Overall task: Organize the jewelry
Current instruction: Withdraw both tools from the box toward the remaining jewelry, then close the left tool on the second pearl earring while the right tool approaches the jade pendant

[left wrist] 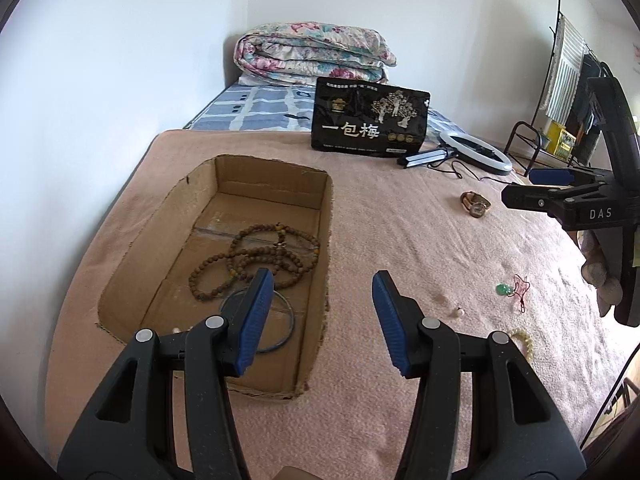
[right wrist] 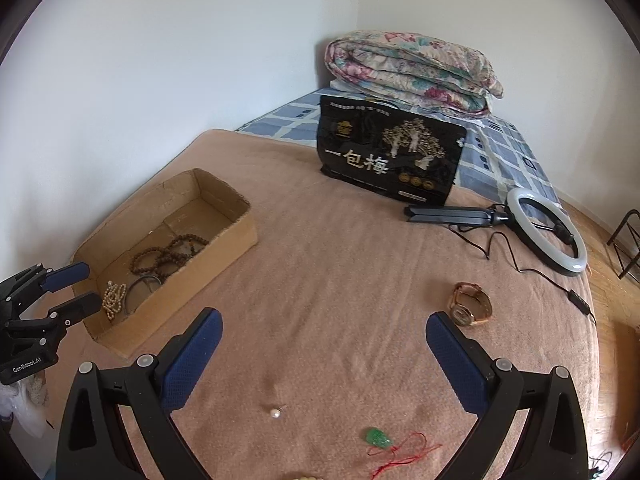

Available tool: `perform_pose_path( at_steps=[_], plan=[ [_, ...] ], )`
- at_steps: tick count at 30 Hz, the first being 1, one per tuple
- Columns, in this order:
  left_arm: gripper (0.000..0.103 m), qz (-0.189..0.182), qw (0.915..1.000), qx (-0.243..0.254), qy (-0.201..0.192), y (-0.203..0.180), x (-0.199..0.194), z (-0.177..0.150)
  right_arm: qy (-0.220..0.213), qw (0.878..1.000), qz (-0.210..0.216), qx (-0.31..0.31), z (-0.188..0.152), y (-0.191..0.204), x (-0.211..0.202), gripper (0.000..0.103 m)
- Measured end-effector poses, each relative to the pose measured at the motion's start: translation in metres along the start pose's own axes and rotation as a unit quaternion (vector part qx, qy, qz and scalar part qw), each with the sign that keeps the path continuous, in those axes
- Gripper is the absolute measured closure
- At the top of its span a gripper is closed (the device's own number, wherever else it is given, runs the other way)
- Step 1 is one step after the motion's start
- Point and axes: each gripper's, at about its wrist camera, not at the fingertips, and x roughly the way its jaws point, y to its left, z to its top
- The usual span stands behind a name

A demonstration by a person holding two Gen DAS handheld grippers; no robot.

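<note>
Shallow brown cardboard box (right wrist: pixel 168 248) serves as collection point, already holding brown wooden bead strands (left wrist: pixel 256 256). Left gripper (left wrist: pixel 322 300) hovers over its rim, fingers apart, empty. Right gripper (right wrist: pixel 322 336) spread wide, empty, facing green jade pendant on red cord (right wrist: pixel 378 438), small pearl earring (right wrist: pixel 277 413) and gold wristwatch (right wrist: pixel 470 304), loose on pink blanket (right wrist: pixel 340 248).

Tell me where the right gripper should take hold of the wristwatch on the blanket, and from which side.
Probably across the strap loop, from above. The wristwatch lies on its side on the blanket, strap curled into a standing loop, face towards the open right gripper. One finger inside the loop, one outside.
</note>
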Motion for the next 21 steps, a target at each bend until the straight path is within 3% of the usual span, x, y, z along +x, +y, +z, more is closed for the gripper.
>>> perform_pose_path(
  at_steps=[14, 19, 21],
  plan=[
    [0.051, -0.071, 0.9964, 0.033, 0.034, -0.069, 0.032, -0.011, 0.016, 0.999, -0.008, 0.042, -0.06, -0.076, -0.017, 0.0],
    [0.063, -0.093, 0.993, 0.046, 0.056, -0.091, 0.046, -0.02, 0.036, 0.999, 0.014, 0.03, -0.08, -0.079, -0.007, 0.002],
    [0.073, -0.101, 0.9912, 0.053, 0.068, -0.099, 0.053, -0.024, 0.047, 0.999, 0.021, 0.017, -0.088, -0.077, -0.001, 0.01]
  ],
)
